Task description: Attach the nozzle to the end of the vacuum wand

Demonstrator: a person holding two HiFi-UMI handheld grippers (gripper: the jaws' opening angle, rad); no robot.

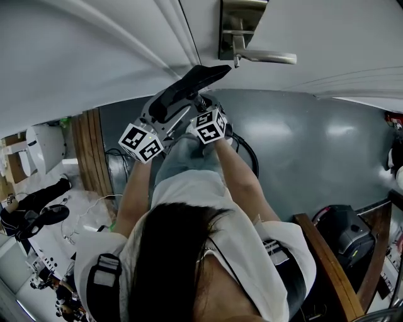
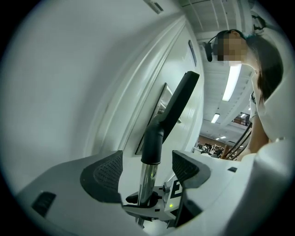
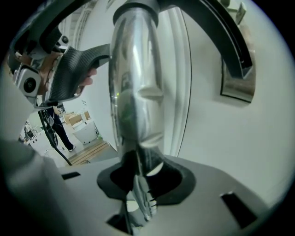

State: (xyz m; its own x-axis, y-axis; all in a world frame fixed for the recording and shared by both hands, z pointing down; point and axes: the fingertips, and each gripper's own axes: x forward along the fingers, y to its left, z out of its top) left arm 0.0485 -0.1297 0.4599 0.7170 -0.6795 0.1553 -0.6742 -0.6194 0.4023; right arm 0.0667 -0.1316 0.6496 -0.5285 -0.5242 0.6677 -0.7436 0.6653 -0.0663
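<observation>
Your left gripper (image 2: 145,171) has its jaws apart, flanking the vacuum wand (image 2: 147,182) below the fitted nozzle (image 2: 177,103), touching neither. Your right gripper (image 3: 140,179) has its jaws clamped on the wand.

White door (image 1: 82,56), metal lever handle (image 1: 267,58); glossy grey floor (image 1: 302,144); wooden boards (image 1: 85,151) left; ceiling strip lights (image 2: 232,83).

Ahead of me I see a white door (image 1: 94,50) with a metal lever handle (image 1: 271,58) on a steel plate (image 1: 242,19). Below it lies a glossy grey floor (image 1: 302,138). A wooden board (image 1: 88,151) stands at the left edge of that floor, beside a pale surface (image 1: 82,214) strewn with cables. At lower right a black case (image 1: 346,236) sits behind a wooden rail (image 1: 327,267). The left camera catches a ceiling light strip (image 2: 232,83); the right one, a distant standing person (image 3: 59,126).
</observation>
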